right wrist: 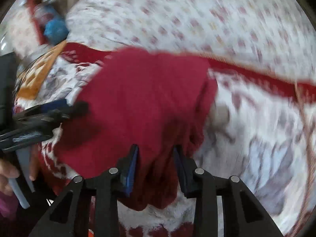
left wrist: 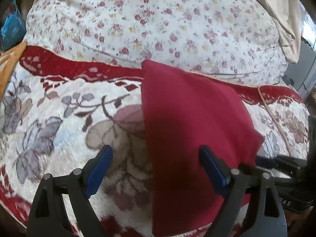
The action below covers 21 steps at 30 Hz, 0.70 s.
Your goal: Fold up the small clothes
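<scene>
A dark red garment (left wrist: 193,130) lies folded on a flower-patterned blanket (left wrist: 59,118). My left gripper (left wrist: 156,158) is open over the garment's left edge, with its right finger on the cloth and its left finger over bare blanket. In the right wrist view the red garment (right wrist: 142,98) fills the middle, blurred by motion. My right gripper (right wrist: 156,156) has its jaws partly closed around a bunched fold of the garment. The left gripper (right wrist: 49,110) shows at the left edge of that view, by the garment's left side.
A white quilt with small red flowers (left wrist: 158,19) lies behind the blanket. An orange cloth (left wrist: 9,67) and a blue bag (left wrist: 9,27) sit at the far left. A beige curtain (left wrist: 280,9) hangs at the upper right. A hand (right wrist: 7,175) shows at lower left.
</scene>
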Motion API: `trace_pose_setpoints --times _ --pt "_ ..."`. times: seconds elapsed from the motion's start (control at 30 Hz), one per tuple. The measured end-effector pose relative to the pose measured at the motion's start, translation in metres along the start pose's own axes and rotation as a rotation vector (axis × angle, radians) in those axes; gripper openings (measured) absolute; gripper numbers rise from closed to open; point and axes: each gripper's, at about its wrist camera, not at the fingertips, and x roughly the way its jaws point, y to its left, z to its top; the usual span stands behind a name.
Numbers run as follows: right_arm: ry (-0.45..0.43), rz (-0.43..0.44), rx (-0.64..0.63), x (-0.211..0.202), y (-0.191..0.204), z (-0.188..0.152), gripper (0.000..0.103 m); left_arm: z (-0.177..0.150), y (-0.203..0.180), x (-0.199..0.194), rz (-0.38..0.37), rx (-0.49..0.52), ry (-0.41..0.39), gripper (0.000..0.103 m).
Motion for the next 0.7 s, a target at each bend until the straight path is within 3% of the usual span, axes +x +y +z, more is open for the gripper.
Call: trace_pose_setpoints --times 0.1,0.17,0.27,0.47,0.7 --pt "-0.030 -0.027 -0.031 -0.015 0.011 0.002 0.044 0.005 0.000 -0.007 0.032 0.018 -0.049 0.089" --pt "-0.065 -0.029 -0.019 -0.032 0.015 0.001 0.065 0.007 0.000 -0.013 0.034 0.020 -0.073 0.089" --pt "-0.142 -0.039 0.036 -0.052 0.013 0.001 0.079 0.009 0.000 -0.021 0.055 0.029 -0.108 0.089" --pt "-0.173 -0.154 0.072 -0.058 0.017 0.013 0.083 0.010 -0.001 -0.033 0.082 0.044 -0.146 0.091" --pt "-0.195 -0.200 0.097 -0.054 0.025 0.020 0.090 0.008 0.001 -0.039 0.097 0.049 -0.166 0.091"
